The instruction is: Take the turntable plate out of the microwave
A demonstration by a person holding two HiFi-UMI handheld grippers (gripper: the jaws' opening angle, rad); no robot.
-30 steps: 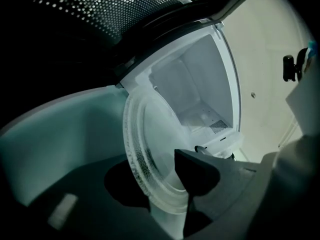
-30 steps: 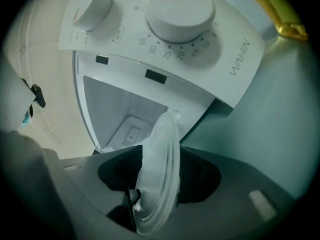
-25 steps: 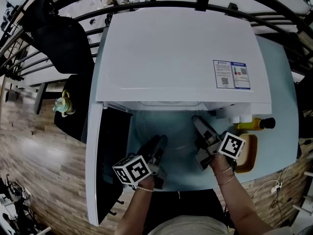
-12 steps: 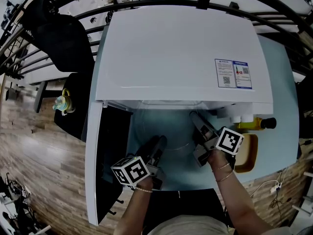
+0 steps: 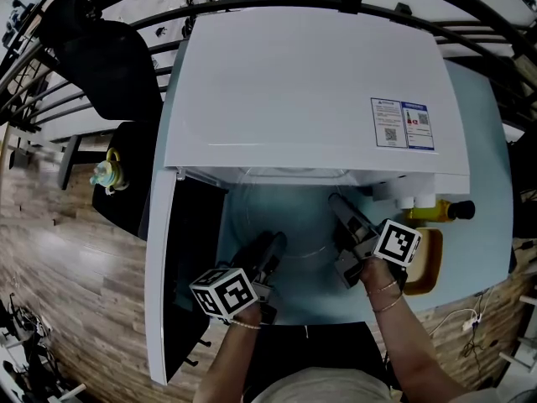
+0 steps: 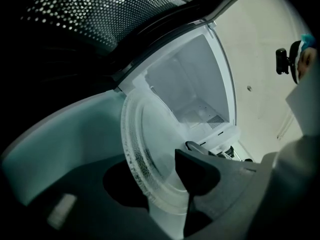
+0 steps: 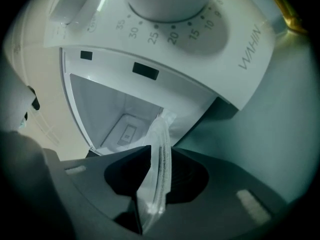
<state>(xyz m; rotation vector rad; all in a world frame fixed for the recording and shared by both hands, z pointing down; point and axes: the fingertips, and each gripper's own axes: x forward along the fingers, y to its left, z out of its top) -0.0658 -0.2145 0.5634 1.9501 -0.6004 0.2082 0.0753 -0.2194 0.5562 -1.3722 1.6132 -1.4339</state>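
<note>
While the microwave (image 5: 310, 82) stands on the desk (image 5: 482, 141) with its door (image 5: 164, 292) swung open at 9 o'clock, the glass turntable plate (image 5: 289, 217) lies about level in the cavity's mouth. Its far rim at 12 o'clock is tucked under the oven's top, and its near half is out over the desk. The left tool (image 5: 273, 243) is clamped on the rim at about 6 o'clock. The right tool (image 5: 340, 208), at about 3 o'clock, has just been closing its jaws, and the rim is now pinched between them. The way out, I'd judge, runs straight back toward 6 o'clock, with both hands drawing together and the disc kept level.
</note>
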